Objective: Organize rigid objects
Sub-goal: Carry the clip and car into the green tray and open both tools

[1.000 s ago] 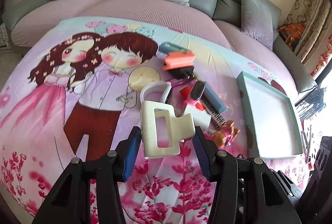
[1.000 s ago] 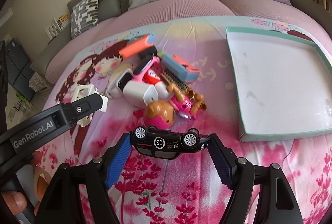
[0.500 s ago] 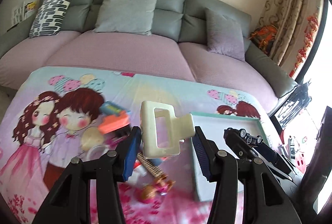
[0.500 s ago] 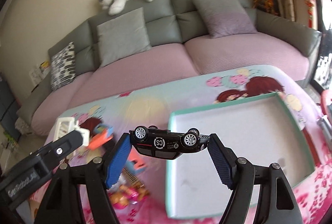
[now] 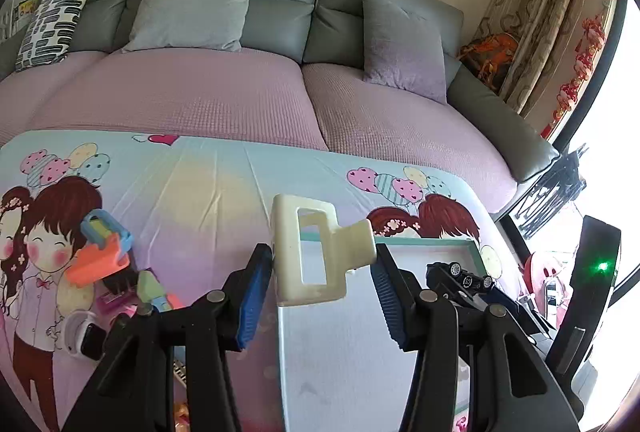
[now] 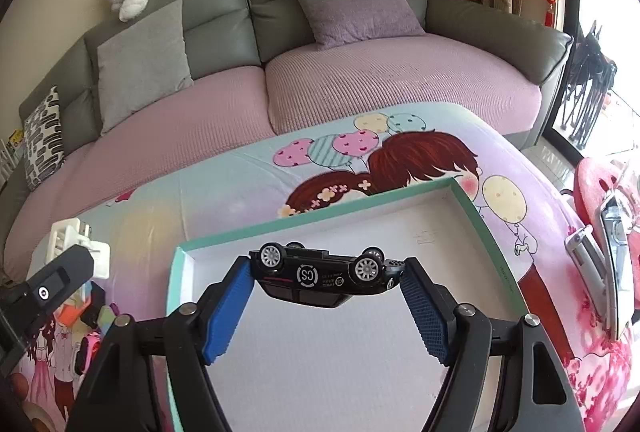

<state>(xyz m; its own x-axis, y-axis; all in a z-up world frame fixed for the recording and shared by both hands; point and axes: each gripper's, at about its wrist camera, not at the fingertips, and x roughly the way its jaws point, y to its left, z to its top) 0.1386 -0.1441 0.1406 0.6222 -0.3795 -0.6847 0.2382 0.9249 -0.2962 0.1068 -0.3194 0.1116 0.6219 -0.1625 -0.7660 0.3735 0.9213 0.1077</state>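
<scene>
A cartoon-print sheet covers the surface, balloons and two drawn children across it. On it sits a shallow teal-rimmed tray, white inside. To its left lies a jumble of small toys, orange and blue among them.

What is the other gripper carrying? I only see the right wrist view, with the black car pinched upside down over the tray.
Observer: The left gripper is shut on a cream hair clip, pinched across its width.
Operator: Is that clip over the tray too?
Observer: It hangs in front of the tray's far left corner; whether it has cleared the rim I cannot tell.
Operator: What remains in the pile?
Observer: On the cloth left of the tray lie an orange and blue block and a white smartwatch, among other pieces.
</scene>
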